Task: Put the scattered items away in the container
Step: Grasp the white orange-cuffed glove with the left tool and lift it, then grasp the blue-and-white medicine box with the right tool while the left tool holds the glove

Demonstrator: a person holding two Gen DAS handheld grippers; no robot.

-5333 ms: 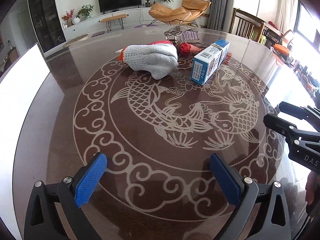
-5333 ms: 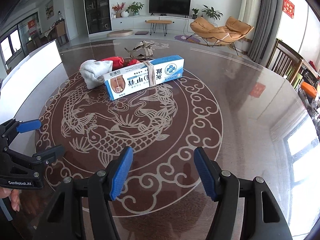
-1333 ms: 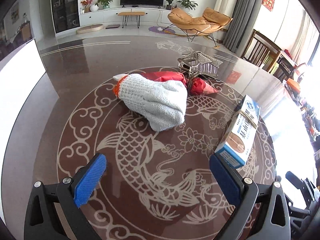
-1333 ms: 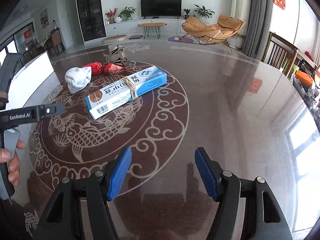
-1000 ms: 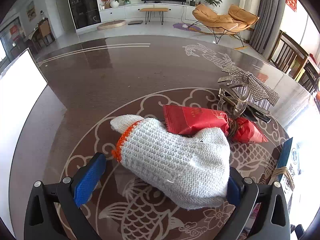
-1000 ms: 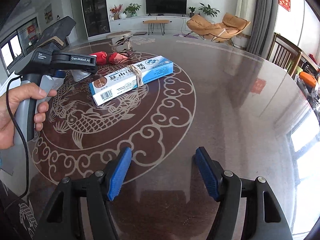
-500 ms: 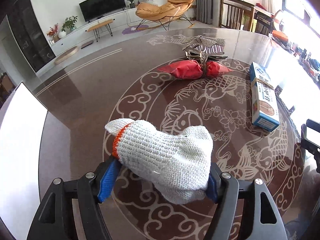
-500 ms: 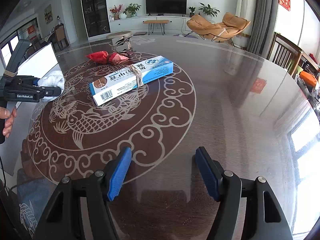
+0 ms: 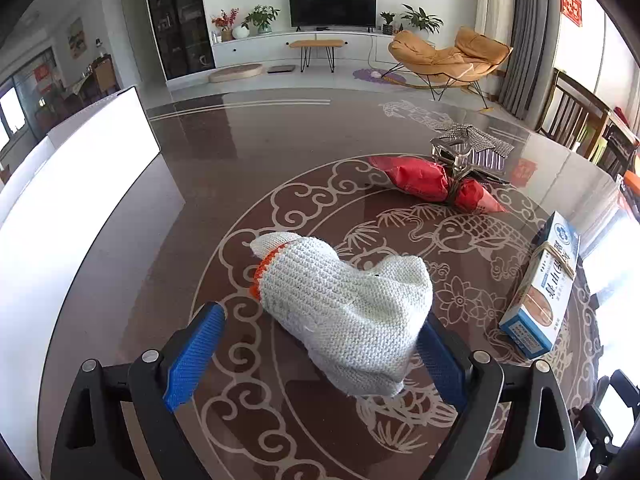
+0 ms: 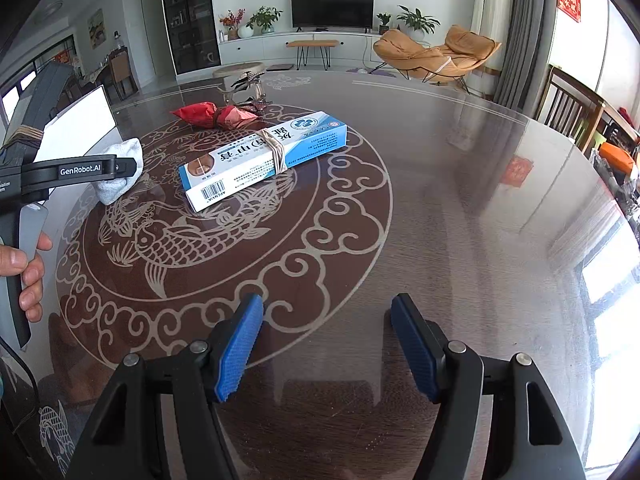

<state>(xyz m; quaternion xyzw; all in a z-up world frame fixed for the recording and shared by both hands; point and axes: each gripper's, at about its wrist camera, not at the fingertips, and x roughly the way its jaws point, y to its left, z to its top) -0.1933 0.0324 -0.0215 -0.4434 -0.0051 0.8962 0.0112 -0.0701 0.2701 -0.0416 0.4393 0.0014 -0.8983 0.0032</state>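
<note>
A white knitted glove with an orange cuff band lies between the jaws of my left gripper, over the table's left part. Those jaws are opening: the left pad stands clear of the glove, while the right pad sits against its edge. I cannot tell whether the glove rests on the table. The white container stands to the left, beyond the table edge. In the right wrist view the glove shows beside the left gripper's finger. My right gripper hangs open and empty over the near table.
On the round brown table with its fish inlay lie a blue-and-white carton bound with a rubber band, a red tied packet and a metal clip with a glittery bow. A person's hand holds the left gripper's handle.
Half a second ago the left jaws were shut on the glove. Now they have spread and the left pad is off it. The left view has swung; the right gripper has kept still.
</note>
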